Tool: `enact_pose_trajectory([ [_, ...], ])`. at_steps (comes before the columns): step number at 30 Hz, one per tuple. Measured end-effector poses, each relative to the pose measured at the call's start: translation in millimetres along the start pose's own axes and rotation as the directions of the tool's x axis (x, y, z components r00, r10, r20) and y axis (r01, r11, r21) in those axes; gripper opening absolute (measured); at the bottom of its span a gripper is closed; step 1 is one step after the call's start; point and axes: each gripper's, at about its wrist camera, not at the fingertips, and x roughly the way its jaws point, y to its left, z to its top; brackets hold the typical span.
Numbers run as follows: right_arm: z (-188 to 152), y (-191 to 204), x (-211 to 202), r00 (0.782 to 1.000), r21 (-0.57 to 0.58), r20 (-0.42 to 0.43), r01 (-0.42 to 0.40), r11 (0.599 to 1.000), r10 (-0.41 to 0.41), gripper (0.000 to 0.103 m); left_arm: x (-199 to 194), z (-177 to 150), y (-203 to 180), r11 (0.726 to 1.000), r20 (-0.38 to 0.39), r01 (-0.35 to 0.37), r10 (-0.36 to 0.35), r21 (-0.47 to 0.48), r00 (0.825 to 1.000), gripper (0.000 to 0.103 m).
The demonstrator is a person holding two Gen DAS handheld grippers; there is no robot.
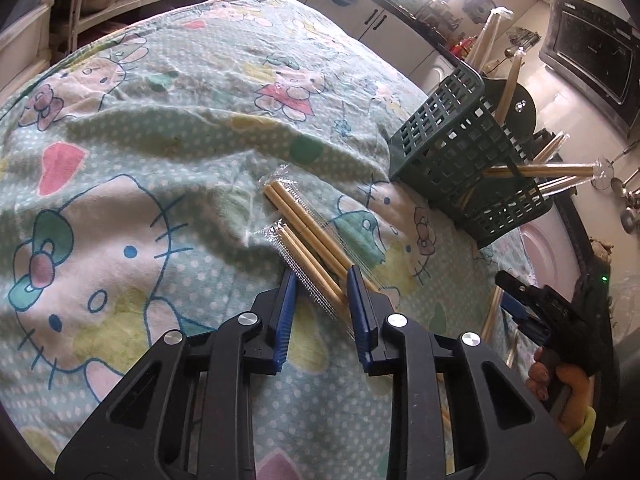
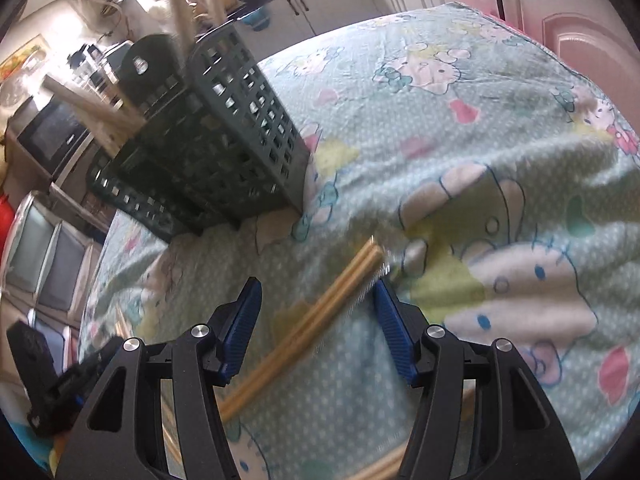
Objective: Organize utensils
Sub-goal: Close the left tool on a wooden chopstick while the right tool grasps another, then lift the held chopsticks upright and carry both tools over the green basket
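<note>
Your left gripper (image 1: 322, 280) angles down over the cartoon-print cloth (image 1: 160, 128). Its blue pads straddle the near ends of two wrapped chopstick pairs (image 1: 308, 236) lying side by side on the cloth. The right pad touches the nearer sticks; the left pad shows a sliver of gap, so no firm clench is visible yet. The sticks rest flat, not lifted.

Your right gripper (image 2: 318, 300) hangs spread wide above another wrapped chopstick pair (image 2: 320, 312), which lies diagonally on the cloth between the pads without either pad touching it. This view is blurred.

The dark green lattice basket (image 1: 464, 152) stands at the far side of the cloth, well apart from the loose pairs. Several wrapped chopsticks already stand in it, leaning out over the rim at different angles.

In the left wrist view your right hand (image 1: 560, 384) grips the handle of the other tool at the lower right edge. More sticks lie on the cloth just under it, partly hidden.
</note>
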Motion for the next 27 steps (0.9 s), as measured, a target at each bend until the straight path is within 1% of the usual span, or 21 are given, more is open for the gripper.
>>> enact_pose_trajectory([
  [2,5.0,-0.8,3.4,1.0,0.008,0.003,0.015,1.0,-0.015,0.045,0.9,2.1,2.1,1.0,0.0,0.01,-0.01,-0.012,1.0,0.019],
  [4,9.3,-2.7,6.1,0.999,0.01,0.006,0.036,0.999,-0.036,0.028,1.2,4.0,4.4,0.999,0.002,0.021,-0.021,-0.028,1.0,0.019],
  [5,10.9,-6.1,6.5,0.999,0.022,0.011,0.035,0.999,-0.035,0.024,1.8,5.0,5.2,0.999,0.003,0.026,-0.026,-0.032,1.0,0.019],
  [6,11.8,-9.7,6.8,0.999,0.033,0.012,0.031,0.999,-0.032,0.017,2.1,5.7,6.0,0.999,0.005,0.03,-0.03,-0.035,1.0,0.019],
  [11,10.7,-21.1,1.9,0.998,0.089,0.022,-0.062,0.994,0.06,0.013,2.4,8.9,8.1,0.998,0.011,0.026,-0.025,-0.052,1.0,0.013],
  [12,9.9,-22.9,-1.4,0.995,0.103,0.032,-0.095,0.99,0.092,0.011,1.8,9.2,8.9,0.998,0.013,0.029,-0.028,-0.056,1.0,0.011],
  [15,7.4,-21.2,-12.9,0.988,0.11,0.057,-0.152,0.982,0.147,0.01,-0.4,9.5,9.2,0.998,0.013,0.028,-0.027,-0.054,1.0,0.009],
  [20,6.1,-2.6,-38.4,0.974,0.042,0.103,-0.209,0.977,0.204,0.008,-12.5,10.4,5.8,0.998,0.042,0.043,-0.041,-0.046,0.998,0.008],
  [23,6.4,13.2,-57.3,0.962,-0.019,0.139,-0.233,0.972,0.234,0.008,-28.2,12.7,-3.5,0.999,0.085,0.052,-0.051,-0.015,0.995,0.007],
  [27,6.3,36.7,-84.0,0.944,-0.105,0.185,-0.258,0.961,0.273,0.006,-54.5,18.9,-18.0,0.997,0.148,0.07,-0.074,0.034,0.986,0.005],
])
